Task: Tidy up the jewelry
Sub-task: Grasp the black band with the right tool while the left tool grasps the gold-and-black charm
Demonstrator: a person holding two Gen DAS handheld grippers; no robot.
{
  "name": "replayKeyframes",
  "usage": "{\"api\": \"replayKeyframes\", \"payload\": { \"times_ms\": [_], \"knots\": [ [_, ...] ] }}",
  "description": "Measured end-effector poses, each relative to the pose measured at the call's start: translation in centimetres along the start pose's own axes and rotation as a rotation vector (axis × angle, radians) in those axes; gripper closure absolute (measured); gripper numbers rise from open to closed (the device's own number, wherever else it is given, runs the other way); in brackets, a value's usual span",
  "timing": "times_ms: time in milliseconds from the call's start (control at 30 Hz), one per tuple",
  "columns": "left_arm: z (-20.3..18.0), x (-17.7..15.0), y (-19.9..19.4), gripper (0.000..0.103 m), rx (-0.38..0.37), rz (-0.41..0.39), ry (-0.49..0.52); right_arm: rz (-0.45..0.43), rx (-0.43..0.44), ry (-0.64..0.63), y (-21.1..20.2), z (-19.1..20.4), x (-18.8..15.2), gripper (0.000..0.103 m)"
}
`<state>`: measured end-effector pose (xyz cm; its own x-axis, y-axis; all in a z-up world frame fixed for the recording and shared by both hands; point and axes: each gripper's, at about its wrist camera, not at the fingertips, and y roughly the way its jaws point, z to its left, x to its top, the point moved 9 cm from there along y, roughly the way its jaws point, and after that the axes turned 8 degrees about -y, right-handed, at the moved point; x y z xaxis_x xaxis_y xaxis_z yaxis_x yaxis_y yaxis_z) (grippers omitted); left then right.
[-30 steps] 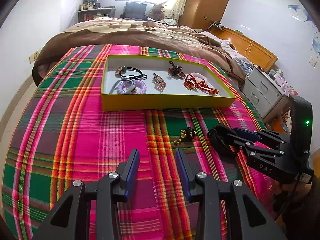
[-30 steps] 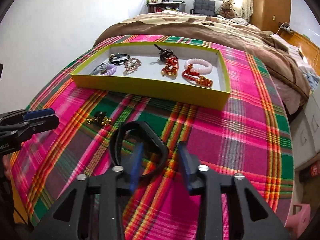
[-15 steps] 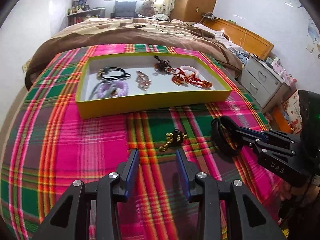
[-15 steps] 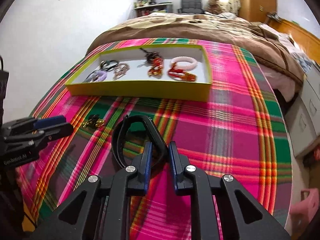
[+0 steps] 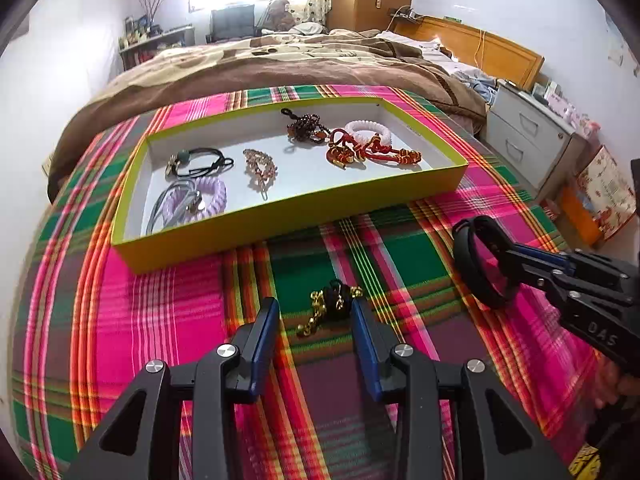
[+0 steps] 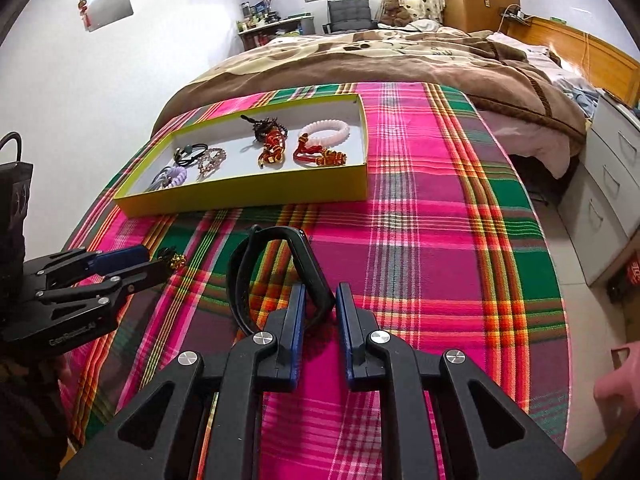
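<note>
— What's nearest you, and what changed from a moment ago?

— My right gripper (image 6: 318, 304) is clamped on the black band (image 6: 272, 272), lifted clear of the plaid blanket (image 5: 120, 320); a second ago its jaws stood wide around that band lying flat. My left gripper (image 5: 316, 316) stays apart, and it has slid forward: the gold-and-black chain piece (image 5: 332, 308), earlier well ahead, now lies between its fingertips, untouched.

— And farther on?

— One yellow tray (image 5: 280, 220) on the bed, unmoved. I count seven pieces in it: one lilac coil tie (image 5: 200, 200), one black elastic (image 5: 200, 162), one pink beaded clip (image 5: 260, 168), one dark bead string (image 5: 304, 128), two red knotted cords (image 5: 368, 152) and one white bracelet (image 5: 366, 128).

— So outside the tray?

— Two: the band I hold, the chain on the blanket.
</note>
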<state>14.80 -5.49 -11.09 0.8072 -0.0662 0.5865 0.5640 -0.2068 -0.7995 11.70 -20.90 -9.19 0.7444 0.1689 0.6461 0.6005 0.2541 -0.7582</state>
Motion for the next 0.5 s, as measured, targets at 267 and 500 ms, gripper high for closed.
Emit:
{"api": "replayKeyframes", "payload": {
  "times_ms": [267, 500],
  "knots": [
    [-0.66, 0.2, 0.67, 0.066, 0.029, 0.003, 0.038, -0.013, 0.003, 0.001, -0.42, -0.08, 0.24, 0.087],
    [-0.65, 0.17, 0.45, 0.079, 0.003, 0.005, 0.027, -0.014, 0.009, -0.002, -0.31, 0.05, 0.46, 0.087]
  ]
}}
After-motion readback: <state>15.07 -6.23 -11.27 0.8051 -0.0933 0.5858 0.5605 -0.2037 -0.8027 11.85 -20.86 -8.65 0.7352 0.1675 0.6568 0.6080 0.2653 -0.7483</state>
